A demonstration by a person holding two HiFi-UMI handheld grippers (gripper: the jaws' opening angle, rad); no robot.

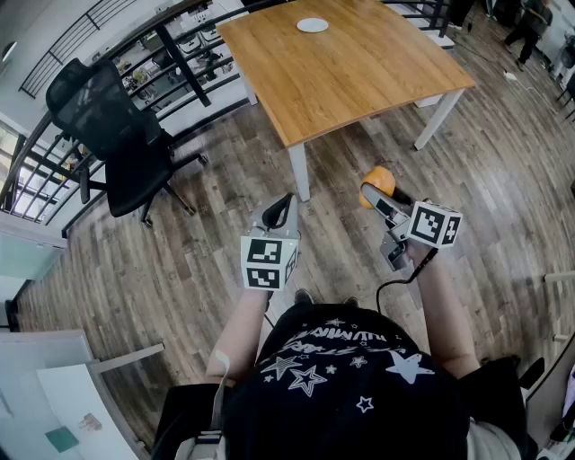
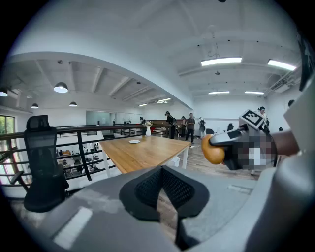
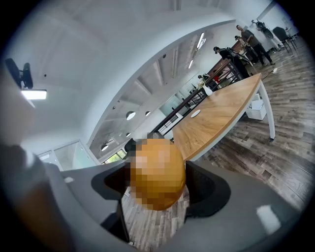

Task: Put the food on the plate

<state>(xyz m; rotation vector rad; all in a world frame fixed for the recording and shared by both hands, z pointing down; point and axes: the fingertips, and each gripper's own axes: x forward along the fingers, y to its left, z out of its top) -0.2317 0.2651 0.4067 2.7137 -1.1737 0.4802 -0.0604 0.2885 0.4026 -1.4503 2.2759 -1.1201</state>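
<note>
between r tongs (image 1: 371, 190): orange food (image 1: 383, 177), pinched; l tongs (image 1: 284, 207) pressed together.

Cannot tell the kind of the round orange food (image 3: 157, 173): blurred all over in the right gripper view, partly hidden behind the jaws of the right gripper (image 1: 375, 190) in the head view. Too small in every view for any detail: the white plate (image 1: 313, 25) on the wooden table (image 1: 359, 81). Cut off by the head view's top edge: the table's far side. Blurred in the left gripper view: most of the right gripper's body behind the food. Hidden beneath the torso (image 1: 350, 377): the person's legs. Too small to make out in both gripper views: the people (image 2: 189, 129) beyond the table.
</note>
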